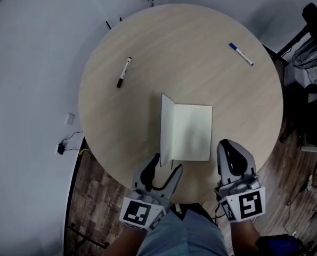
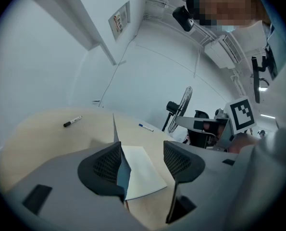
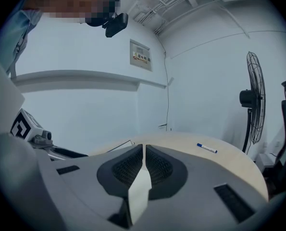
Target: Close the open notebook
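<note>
Two grippers hang over the near edge of the round table (image 1: 110,121) in the head view. The notebook (image 1: 193,132) lies close to that near edge, a little right of the table's middle. Its right page lies flat and its left cover (image 1: 162,127) stands upright on the spine. The left gripper (image 1: 162,170) sits at the notebook's near left corner. The right gripper (image 1: 228,145) is just beside the near right corner, apart from the paper. A black marker (image 1: 123,72) lies toward the left edge and a blue pen (image 1: 241,54) toward the far right edge, both well apart from the notebook.

From the left gripper view, that gripper's fingers (image 2: 104,167) stand spread wide. The flat page runs between them and neither pad presses on it. The upright cover rises right at the inner side of the left-hand finger; I cannot tell whether it touches. A standing fan (image 2: 180,107) shows past the table's far edge, and the right gripper's marker cube (image 2: 242,113) shows off to the right.

From the right gripper view, its fingers (image 3: 128,167) are pressed together with only a thin seam between them, gripping nothing I can make out. A pale strip shows below the seam; what it is I cannot tell. A wall sign (image 3: 140,56) hangs beyond the table.
</note>
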A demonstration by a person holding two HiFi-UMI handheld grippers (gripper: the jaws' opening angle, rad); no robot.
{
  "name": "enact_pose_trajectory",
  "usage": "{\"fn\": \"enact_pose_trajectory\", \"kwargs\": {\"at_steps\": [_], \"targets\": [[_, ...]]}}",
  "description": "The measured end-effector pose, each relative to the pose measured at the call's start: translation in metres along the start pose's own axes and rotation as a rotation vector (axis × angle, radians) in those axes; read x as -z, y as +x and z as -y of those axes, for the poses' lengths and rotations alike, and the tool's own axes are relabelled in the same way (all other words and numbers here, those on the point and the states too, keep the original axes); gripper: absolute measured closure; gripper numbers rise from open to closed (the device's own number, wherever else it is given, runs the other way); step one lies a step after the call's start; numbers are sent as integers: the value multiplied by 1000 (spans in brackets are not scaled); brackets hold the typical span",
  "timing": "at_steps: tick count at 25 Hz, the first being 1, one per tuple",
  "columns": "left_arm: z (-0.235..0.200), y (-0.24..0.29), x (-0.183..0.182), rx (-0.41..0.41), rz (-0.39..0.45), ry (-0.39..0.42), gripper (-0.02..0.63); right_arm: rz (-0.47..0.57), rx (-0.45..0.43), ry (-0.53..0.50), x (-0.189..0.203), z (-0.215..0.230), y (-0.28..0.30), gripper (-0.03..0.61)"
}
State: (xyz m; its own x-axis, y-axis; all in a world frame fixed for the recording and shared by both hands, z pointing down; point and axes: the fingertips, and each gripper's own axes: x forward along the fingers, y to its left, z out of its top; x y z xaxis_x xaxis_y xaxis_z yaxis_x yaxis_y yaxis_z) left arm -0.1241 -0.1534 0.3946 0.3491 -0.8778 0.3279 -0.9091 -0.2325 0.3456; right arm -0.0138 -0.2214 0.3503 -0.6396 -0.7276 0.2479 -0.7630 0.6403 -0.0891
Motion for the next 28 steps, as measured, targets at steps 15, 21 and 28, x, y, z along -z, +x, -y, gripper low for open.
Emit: {"fn": "enact_pose_trajectory", "kwargs": {"at_steps": [15,21,28], "targets": [[68,44,14,175,-86,103,334,12,174,74,22,60,-60,529],[84,67,27,200,-142,139,334,-5,252,109,37,86,-82,529],[96,95,51,262,-205,150,333,-35,312,157,66,107,-93,529]]}}
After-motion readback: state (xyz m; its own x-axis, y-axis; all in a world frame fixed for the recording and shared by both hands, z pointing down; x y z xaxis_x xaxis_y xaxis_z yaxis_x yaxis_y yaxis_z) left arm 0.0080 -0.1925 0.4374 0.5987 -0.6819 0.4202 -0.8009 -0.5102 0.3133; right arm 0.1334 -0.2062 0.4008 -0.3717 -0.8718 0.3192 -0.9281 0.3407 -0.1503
